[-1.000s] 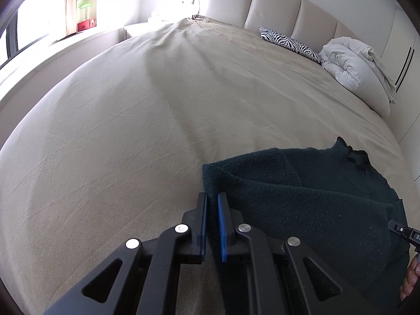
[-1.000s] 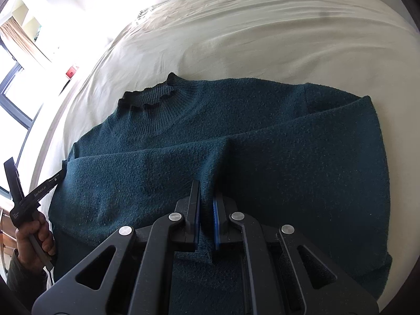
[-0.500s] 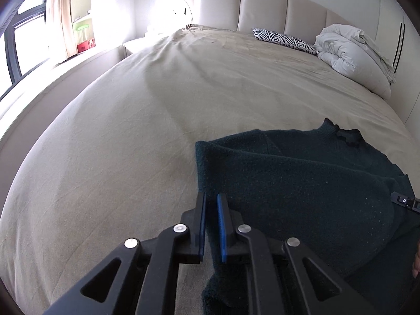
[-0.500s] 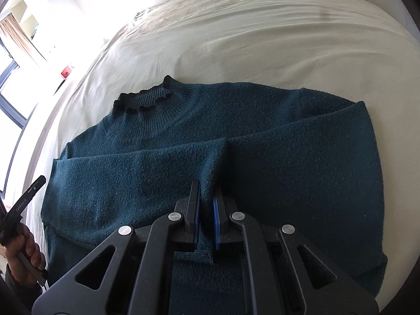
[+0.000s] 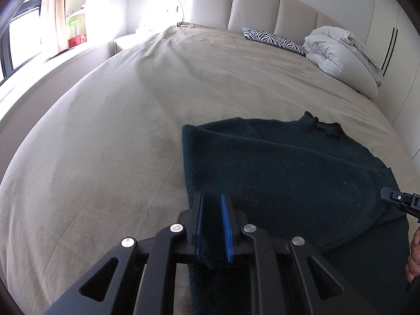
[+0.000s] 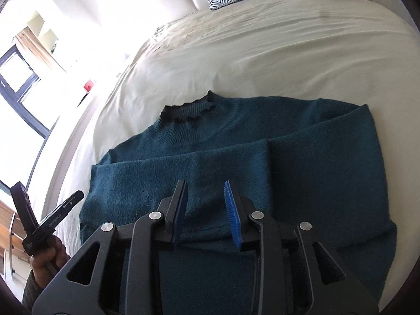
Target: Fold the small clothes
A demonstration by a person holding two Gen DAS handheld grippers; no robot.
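Both tools now spread, no longer pinched: left tool and right tool over the teal sweater

Bright sun from the window washes out that corner; the bed bends at the round, dark edges.

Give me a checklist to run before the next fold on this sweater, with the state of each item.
1. Left gripper released: ok, jaws apart, though sweater fabric sits between them.
2. Right gripper released: ok, jaws wide apart above the knit.
3. Sleeves folded in across the body: ok, both lie over the front.
4. Collar flat and exposed: ok.
5. Bottom hem lying straight: cannot tell, hidden behind the grippers.
6. Bed around the sweater free of other things: ok; pillow and duvet sit far off at the headboard.
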